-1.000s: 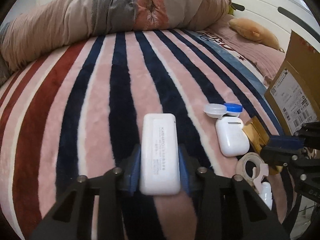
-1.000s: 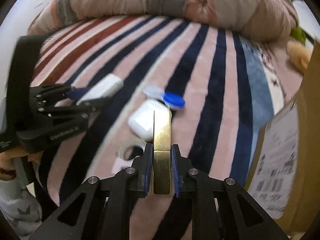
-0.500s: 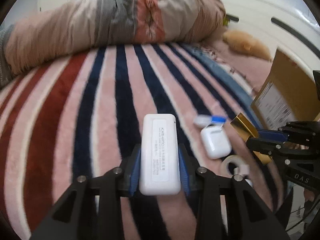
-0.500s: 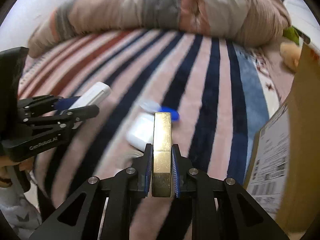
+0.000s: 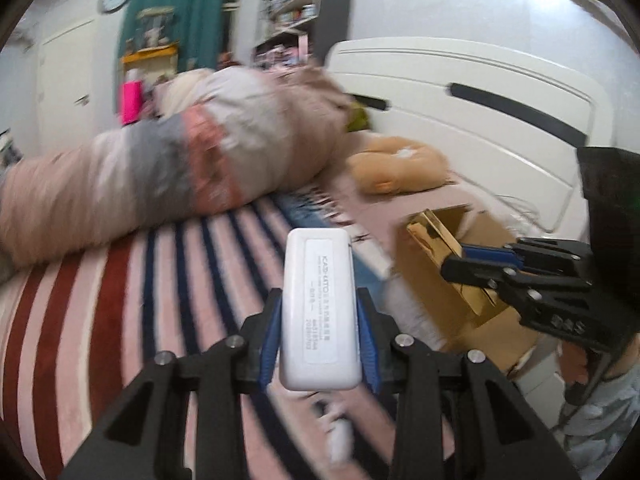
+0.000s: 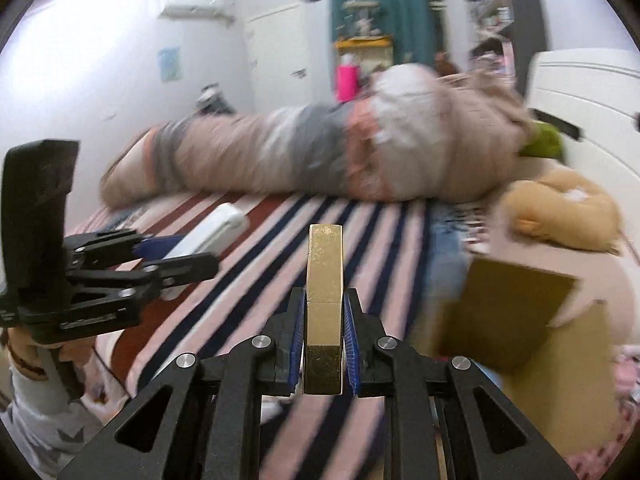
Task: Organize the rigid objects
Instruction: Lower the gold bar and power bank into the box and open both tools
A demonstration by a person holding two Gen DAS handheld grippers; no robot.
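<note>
My left gripper (image 5: 318,330) is shut on a white rectangular box (image 5: 318,304) with a printed label, held in the air above the striped blanket (image 5: 120,320). My right gripper (image 6: 323,344) is shut on a slim gold box (image 6: 323,300), also lifted. In the left wrist view the gold box (image 5: 444,248) and right gripper (image 5: 500,268) hover over the open cardboard box (image 5: 480,320) at the right. In the right wrist view the left gripper (image 6: 168,258) with the white box (image 6: 212,232) is at the left, and the cardboard box (image 6: 520,340) at the right.
A rolled pink-grey duvet (image 5: 180,176) lies across the back of the bed. A tan plush toy (image 5: 400,168) sits by the white headboard (image 5: 500,112). A small white object (image 5: 340,440) lies blurred on the blanket below my left gripper.
Both grippers have lifted and tilted up with their boxes. The earbud case, lens case and tape roll have dropped out of view; the room and the cardboard box's open top now show.
</note>
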